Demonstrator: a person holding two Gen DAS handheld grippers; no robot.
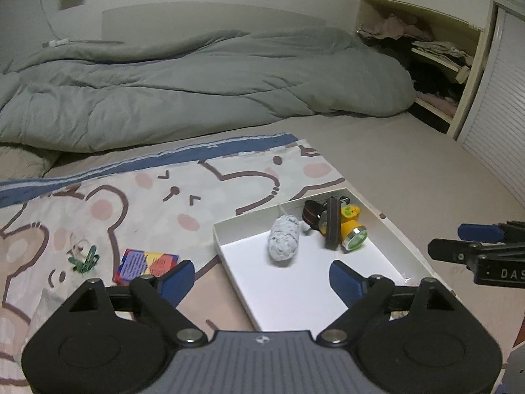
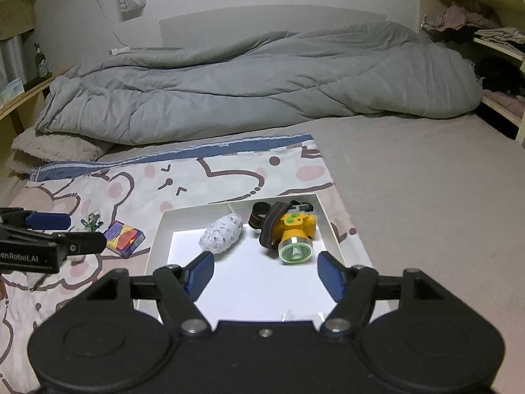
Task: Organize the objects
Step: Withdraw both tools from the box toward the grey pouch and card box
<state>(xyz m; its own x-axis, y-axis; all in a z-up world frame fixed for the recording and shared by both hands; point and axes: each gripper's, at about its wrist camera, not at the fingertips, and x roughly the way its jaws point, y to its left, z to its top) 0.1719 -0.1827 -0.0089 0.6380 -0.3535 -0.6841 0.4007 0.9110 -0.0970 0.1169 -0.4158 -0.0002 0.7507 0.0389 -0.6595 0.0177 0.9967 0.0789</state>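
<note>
A white shallow box (image 1: 229,256) (image 2: 157,236) lies on a bear-print cloth on the bed. In it are a grey-white yarn ball (image 1: 283,239) (image 2: 221,234) and a yellow headlamp (image 1: 349,229) (image 2: 295,229) with a dark strap. Left of the box on the cloth lie a colourful small card box (image 1: 146,264) (image 2: 124,234) and green clips (image 1: 83,259) (image 2: 92,221). My left gripper (image 1: 262,282) is open and empty above the box's near left edge. My right gripper (image 2: 265,274) is open and empty over the box's near part.
A rumpled grey duvet (image 1: 197,82) (image 2: 262,82) fills the far side of the bed. Bare beige sheet (image 1: 410,170) lies to the right. Shelves with folded clothes (image 1: 436,52) stand at the far right. A ledge with a green bottle (image 2: 39,60) is at the far left.
</note>
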